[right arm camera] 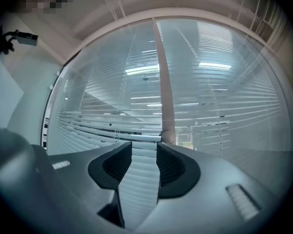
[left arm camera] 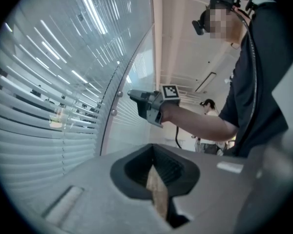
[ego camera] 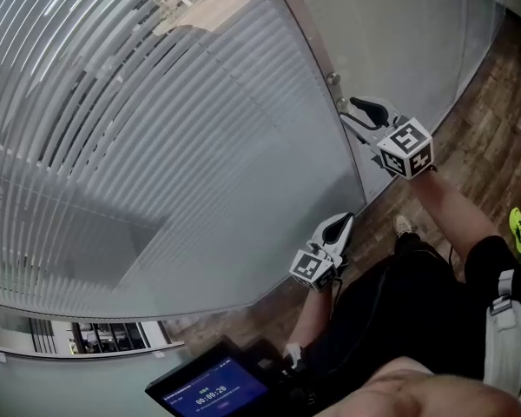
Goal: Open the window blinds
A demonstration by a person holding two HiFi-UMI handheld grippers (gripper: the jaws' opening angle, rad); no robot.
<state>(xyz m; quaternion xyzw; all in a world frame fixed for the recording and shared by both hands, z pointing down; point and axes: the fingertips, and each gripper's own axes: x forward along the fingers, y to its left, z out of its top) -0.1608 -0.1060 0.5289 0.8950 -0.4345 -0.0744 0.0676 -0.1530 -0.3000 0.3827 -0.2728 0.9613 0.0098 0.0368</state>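
our left tool (ego camera: 338,228) is closed and empty, held low near the window. our right tool (ego camera: 357,109) has its jaws apart, holding nothing, near the post (ego camera: 306,33). the blinds (ego camera: 139,163) cover the glass on both sides of it.

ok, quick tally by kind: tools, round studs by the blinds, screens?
Tools: 2, left tool and right tool
Round studs by the blinds: 2
Screens: 1
Total: 5
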